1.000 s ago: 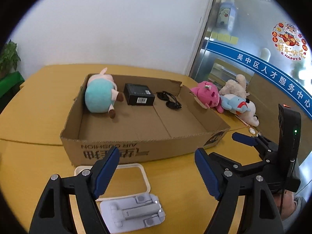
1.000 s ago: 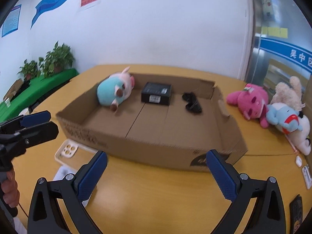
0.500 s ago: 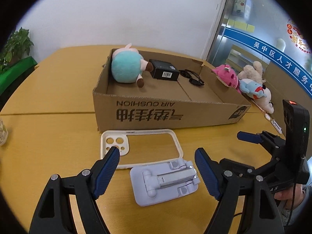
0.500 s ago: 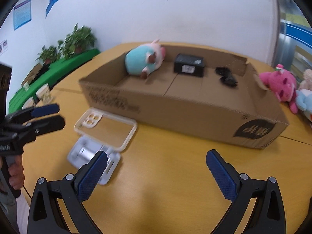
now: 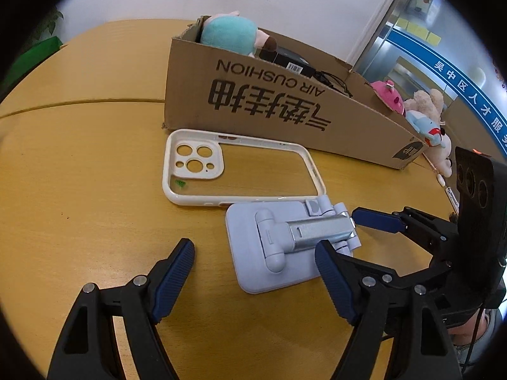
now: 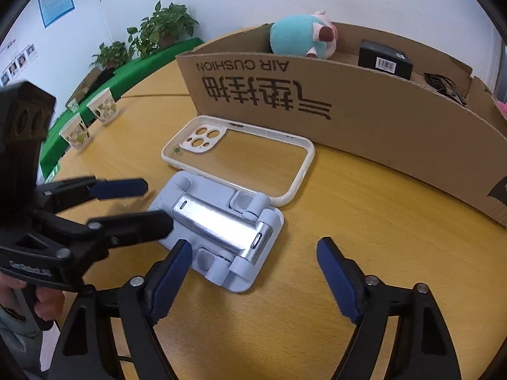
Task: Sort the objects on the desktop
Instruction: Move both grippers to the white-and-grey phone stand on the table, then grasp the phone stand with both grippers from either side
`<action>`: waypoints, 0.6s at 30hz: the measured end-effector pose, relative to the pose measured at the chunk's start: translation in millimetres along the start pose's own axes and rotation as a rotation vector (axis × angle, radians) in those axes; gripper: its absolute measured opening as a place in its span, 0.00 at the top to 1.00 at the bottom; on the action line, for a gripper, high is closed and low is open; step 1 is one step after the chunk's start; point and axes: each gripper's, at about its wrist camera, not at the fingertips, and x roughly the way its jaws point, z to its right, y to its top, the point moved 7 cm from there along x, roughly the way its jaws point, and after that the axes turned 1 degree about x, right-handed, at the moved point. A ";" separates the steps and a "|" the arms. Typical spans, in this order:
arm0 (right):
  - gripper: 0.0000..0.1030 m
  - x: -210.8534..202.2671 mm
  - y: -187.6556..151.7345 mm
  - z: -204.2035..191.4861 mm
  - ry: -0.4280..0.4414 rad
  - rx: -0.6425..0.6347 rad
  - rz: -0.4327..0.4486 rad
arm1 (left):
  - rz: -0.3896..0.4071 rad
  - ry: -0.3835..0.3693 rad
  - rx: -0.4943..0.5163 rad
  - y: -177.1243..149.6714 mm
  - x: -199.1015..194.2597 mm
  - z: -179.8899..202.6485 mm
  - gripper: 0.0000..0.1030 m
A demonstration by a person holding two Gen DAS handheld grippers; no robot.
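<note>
- Left claw (image 5: 253,272): fingers spread wide apart and holding nothing; it hangs low over the yellow worktop (image 5: 79,190), with the folded phone stand (image 5: 279,247) lying between and just ahead of its blue pads.
- Right claw (image 6: 253,272): fingers likewise wide apart and holding nothing. In the left wrist view one blue fingertip (image 5: 377,221) of this claw sits at the stand's hinge end; whether it touches cannot be told.
- Phone stand: pale lavender plate with a silver folded arm, lying flat on the worktop, close beside the cream phone case (image 5: 240,167) at one corner.
- Phone case: empty frame, camera cut-outs visible, lying flat with the worktop showing through its clear back, just in front of the cardboard box (image 5: 285,101).
- Cardboard box: open-topped, its near wall printed "AIR CUSHION" upside down. Inside it, along the far side: a teal and pink plush toy (image 6: 301,36), a black carton (image 6: 385,58) with a barcode label, and dark sunglasses (image 6: 443,85).
- Beyond the box's far end, in the left wrist view: a pink plush (image 5: 388,95), a beige plush (image 5: 424,99) and a blue plush (image 5: 426,126), grouped on the worktop.
- At the worktop's far left edge, in the right wrist view: patterned paper cups (image 6: 103,109); potted plants (image 6: 164,25) stand behind them on a green ledge.
</note>
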 end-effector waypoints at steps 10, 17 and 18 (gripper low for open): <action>0.50 -25.1 -19.6 22.6 0.012 0.076 0.009 | -0.046 -0.103 0.037 -8.2 10.7 38.2 0.55; 0.50 -51.0 -31.9 39.6 -0.051 0.140 -0.013 | -0.065 -0.151 0.103 -15.2 20.1 76.2 0.59; 0.47 -50.6 -33.1 44.4 -0.091 0.131 -0.015 | -0.066 -0.152 0.103 -14.6 21.1 77.8 0.59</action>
